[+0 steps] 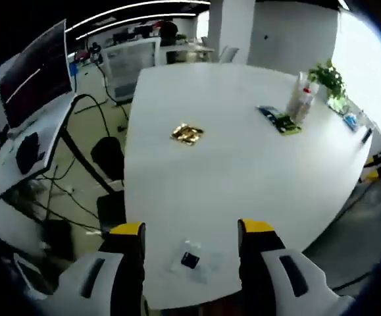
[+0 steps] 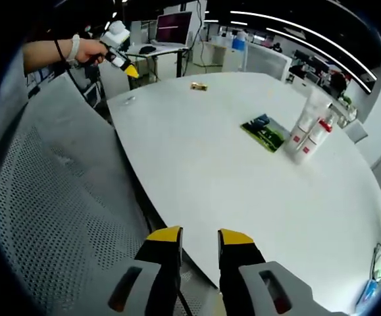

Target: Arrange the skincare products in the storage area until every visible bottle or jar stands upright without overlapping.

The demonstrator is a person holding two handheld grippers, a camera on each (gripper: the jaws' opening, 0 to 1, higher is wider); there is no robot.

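Observation:
Two or three pale translucent bottles with red labels point(image 2: 306, 135) stand upright close together on the white table point(image 2: 197, 171); in the left gripper view the bottles point(image 1: 301, 101) stand far right. My left gripper point(image 1: 191, 229) hovers open over the table's near edge, nothing between its yellow-tipped jaws, above a small clear packet point(image 1: 190, 260). A hand holds that left gripper point(image 2: 129, 70) at the table's far left corner. My right gripper point(image 2: 200, 236) is narrowly open and empty over the near edge, far from the bottles.
A green and blue flat packet point(image 2: 264, 131) lies beside the bottles. A gold wrapper point(image 1: 187, 133) lies mid-table. A potted plant point(image 1: 328, 78) stands at the far edge. A grey mesh chair point(image 2: 58, 197) is at the table's side. Desks with monitors point(image 1: 35, 79) and cables stand beyond.

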